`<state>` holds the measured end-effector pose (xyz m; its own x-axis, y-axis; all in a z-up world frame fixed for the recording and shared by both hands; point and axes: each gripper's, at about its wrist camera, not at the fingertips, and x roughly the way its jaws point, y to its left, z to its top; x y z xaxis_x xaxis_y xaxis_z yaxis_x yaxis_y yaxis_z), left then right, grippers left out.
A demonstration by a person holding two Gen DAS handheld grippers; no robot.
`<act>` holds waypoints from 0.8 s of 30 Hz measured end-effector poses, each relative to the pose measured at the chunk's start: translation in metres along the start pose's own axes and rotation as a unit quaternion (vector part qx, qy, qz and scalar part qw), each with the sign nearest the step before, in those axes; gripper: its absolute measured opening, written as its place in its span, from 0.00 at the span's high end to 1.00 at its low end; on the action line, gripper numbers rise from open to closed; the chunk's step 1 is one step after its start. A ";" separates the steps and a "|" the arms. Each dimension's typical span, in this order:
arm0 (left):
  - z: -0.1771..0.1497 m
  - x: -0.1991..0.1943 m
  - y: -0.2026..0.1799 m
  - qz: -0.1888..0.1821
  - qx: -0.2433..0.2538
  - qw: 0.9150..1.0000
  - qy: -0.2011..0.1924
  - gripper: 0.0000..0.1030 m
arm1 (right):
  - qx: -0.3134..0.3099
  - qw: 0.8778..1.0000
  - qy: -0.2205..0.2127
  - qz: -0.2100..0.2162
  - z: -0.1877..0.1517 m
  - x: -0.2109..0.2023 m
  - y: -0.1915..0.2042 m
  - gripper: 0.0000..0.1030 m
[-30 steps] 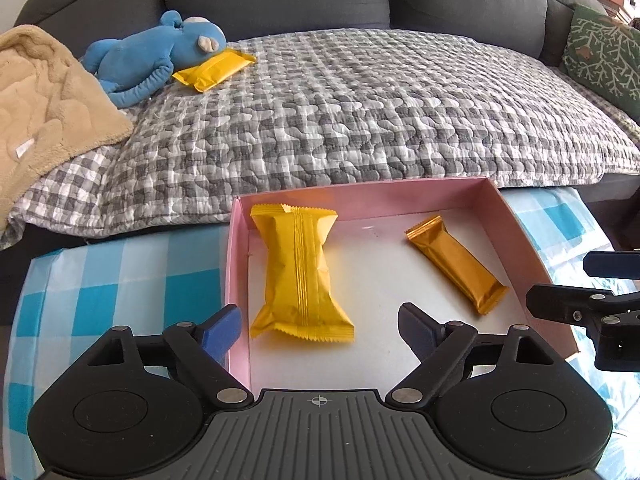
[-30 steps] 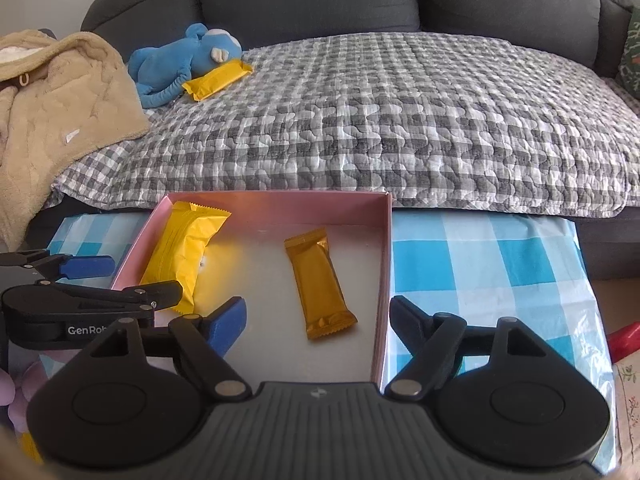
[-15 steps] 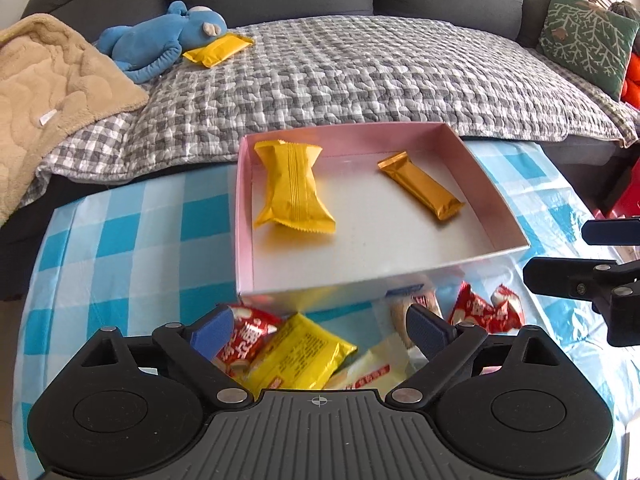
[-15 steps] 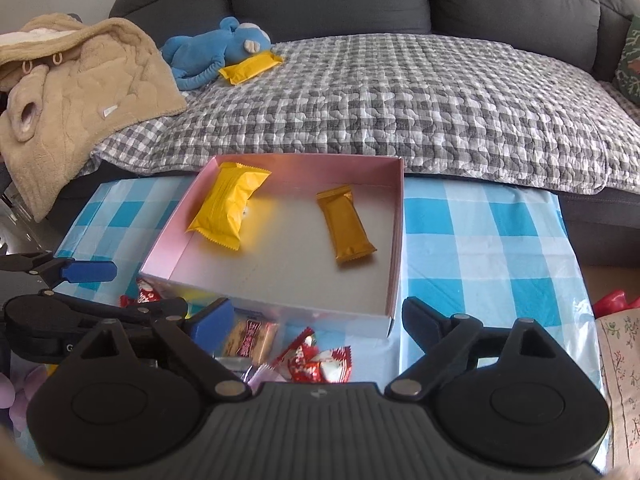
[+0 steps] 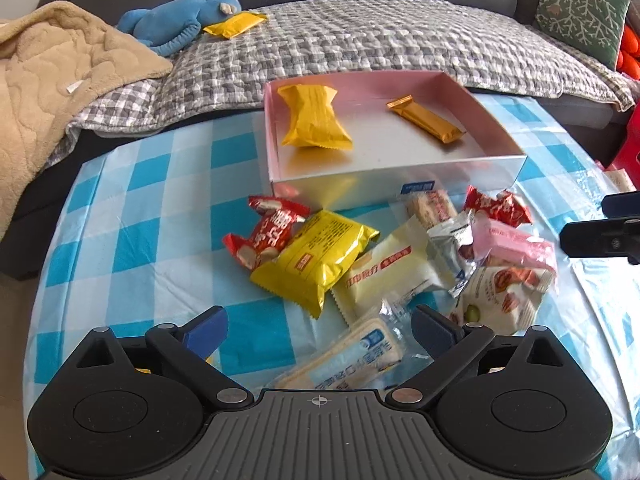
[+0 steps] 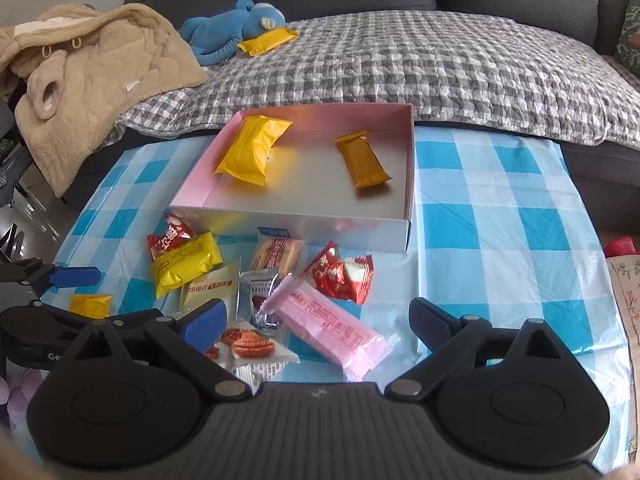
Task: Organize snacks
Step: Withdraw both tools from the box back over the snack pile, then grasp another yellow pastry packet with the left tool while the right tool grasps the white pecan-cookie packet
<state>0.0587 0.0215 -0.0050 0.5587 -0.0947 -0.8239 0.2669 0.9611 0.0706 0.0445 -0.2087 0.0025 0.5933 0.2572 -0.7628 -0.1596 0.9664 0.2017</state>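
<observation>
A pink box (image 5: 496,156) (image 6: 409,184) on the checked tablecloth holds a yellow packet (image 5: 314,122) (image 6: 254,148) and an orange bar (image 5: 426,119) (image 6: 362,160). A pile of loose snacks lies in front of it: a yellow packet (image 5: 316,256) (image 6: 186,262), a red candy (image 5: 266,232), a cream packet (image 5: 384,276), a pink bar (image 6: 328,328) and a pale blue packet (image 5: 352,360). My left gripper (image 5: 320,326) is open above the pale blue packet. My right gripper (image 6: 316,318) is open above the pink bar.
Behind the table is a sofa with a grey checked blanket (image 5: 360,48), a blue plush toy (image 5: 180,16) (image 6: 236,30), another yellow packet (image 5: 236,25) and a beige fleece garment (image 5: 48,88). A green cushion (image 5: 580,8) is at the right.
Both grippers have pulled back and up from the box, so the pile of loose snacks in front of it has come into view. Both stay open.
</observation>
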 end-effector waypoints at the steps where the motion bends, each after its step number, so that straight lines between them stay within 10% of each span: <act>1: -0.005 0.002 0.002 0.005 0.002 1.000 0.010 0.04 | -0.004 1.000 0.002 0.001 -0.004 -0.001 0.001 0.05; 24: -0.049 -0.001 0.061 0.033 -0.058 0.996 0.063 0.04 | -0.038 0.995 0.091 0.024 -0.031 0.029 0.038 0.05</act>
<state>0.0361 0.0931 -0.0268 0.4677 -0.0052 -0.8839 0.1360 0.9885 0.0661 0.0310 -0.1648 -0.0309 0.4326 0.2915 -0.8532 -0.2473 0.9484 0.1986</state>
